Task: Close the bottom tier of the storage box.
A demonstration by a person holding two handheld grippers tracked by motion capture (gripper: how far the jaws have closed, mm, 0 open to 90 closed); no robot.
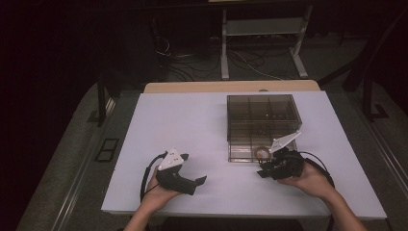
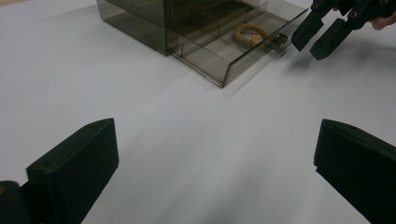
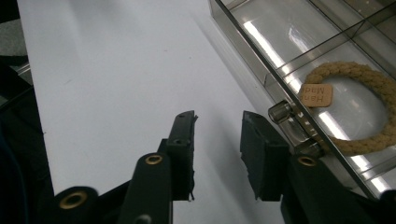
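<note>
Hovering just outside the drawer front, the right hand-held gripper (image 3: 217, 128) has its jaws part-way closed with only air between them; nothing is gripped. Landmark for all places: the smoky clear drawer box (image 1: 262, 115) on the white worktop (image 1: 192, 125). Its lowest drawer (image 2: 224, 46) is pulled out toward the person, and a braided rope ring (image 3: 359, 105) with a small tan tag (image 3: 316, 94) lies in the near compartment of that drawer. The drawer's small clear knob (image 3: 286, 122) sits just beside the right jaw, apart from it as far as the frame tells. Judgement: the drawer stands open so the ring can be reached or stowed, and the right hand-held gripper is narrowed at the knob, either coming off it or lining up to take it. Left hand-held gripper (image 2: 215, 154), well away from the box at the near left of the worktop, has jaws spread wide, empty, likely parked out of the way. Right gripper view gives the tag lettering and the knob-to-jaw gap. Left gripper view gives the side profile: how far the drawer projects from the box, and the dividers. High view gives the overall layout, both hands (image 1: 159, 190) low at the near edge.
</note>
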